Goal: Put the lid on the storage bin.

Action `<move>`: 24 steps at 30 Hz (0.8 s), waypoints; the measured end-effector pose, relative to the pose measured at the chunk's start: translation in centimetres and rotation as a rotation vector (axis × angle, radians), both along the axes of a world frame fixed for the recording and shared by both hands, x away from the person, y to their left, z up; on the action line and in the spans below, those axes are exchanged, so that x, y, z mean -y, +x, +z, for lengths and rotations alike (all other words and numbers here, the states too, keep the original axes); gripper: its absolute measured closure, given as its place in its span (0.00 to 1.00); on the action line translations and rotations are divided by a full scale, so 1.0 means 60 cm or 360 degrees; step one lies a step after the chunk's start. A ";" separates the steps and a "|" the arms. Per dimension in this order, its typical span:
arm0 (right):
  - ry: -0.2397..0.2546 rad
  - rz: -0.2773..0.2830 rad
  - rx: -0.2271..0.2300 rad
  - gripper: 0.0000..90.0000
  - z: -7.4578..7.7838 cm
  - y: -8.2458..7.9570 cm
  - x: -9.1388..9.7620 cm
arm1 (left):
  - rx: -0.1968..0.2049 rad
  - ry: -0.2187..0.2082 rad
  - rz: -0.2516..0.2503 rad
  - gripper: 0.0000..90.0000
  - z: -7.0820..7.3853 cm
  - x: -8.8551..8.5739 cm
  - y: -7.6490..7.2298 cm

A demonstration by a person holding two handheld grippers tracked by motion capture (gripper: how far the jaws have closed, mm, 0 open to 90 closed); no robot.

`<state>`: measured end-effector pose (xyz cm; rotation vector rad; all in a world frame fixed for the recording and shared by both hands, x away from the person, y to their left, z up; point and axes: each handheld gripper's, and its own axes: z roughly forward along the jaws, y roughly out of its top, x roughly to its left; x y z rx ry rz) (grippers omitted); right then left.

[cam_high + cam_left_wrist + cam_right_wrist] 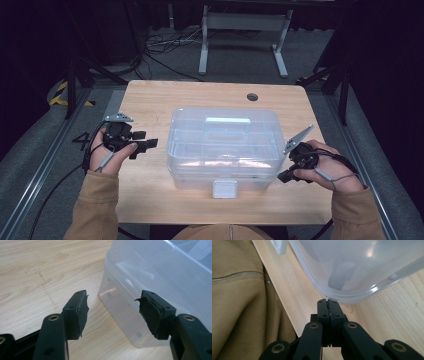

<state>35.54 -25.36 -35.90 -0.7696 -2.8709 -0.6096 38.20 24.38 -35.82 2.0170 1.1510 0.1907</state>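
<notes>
A clear plastic storage box [225, 145] with a lid, a top handle [227, 122] and a white front latch [224, 189] sits mid-table. My left gripper [148, 139] rests left of it, open, with nothing between the pads; in the left gripper view its jaws [112, 311] frame the box's near corner [155, 272] without touching. My right gripper [281, 177] is at the box's front right corner. In the right gripper view its jaws [328, 301] are shut together, tips right against the lid's rounded rim [352, 262]. I cannot tell whether any of the rim is pinched.
The box stands on a light wooden table [150, 100] with a cable hole [252, 96] at the back right. A tan jacket [237, 302] is close to the table's front edge. Beyond the table are a grey floor, cables and a desk frame [240, 30].
</notes>
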 end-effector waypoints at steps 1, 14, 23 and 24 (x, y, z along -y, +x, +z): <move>0.0022 0.0012 -0.0016 1.00 0.001 -0.001 0.000 | 0.0002 0.0006 0.0006 0.44 -0.001 0.000 0.000; 0.0064 0.0085 -0.0056 0.97 -0.001 -0.006 -0.005 | -0.0012 0.0006 0.0012 0.44 -0.005 -0.003 0.002; 0.0214 0.0151 0.0000 0.93 0.024 -0.015 0.009 | 0.0010 0.0033 0.0047 0.43 -0.011 -0.005 -0.001; 0.0237 0.0151 0.0009 0.93 0.027 -0.015 0.012 | 0.0013 0.0036 0.0056 0.43 -0.012 -0.006 -0.002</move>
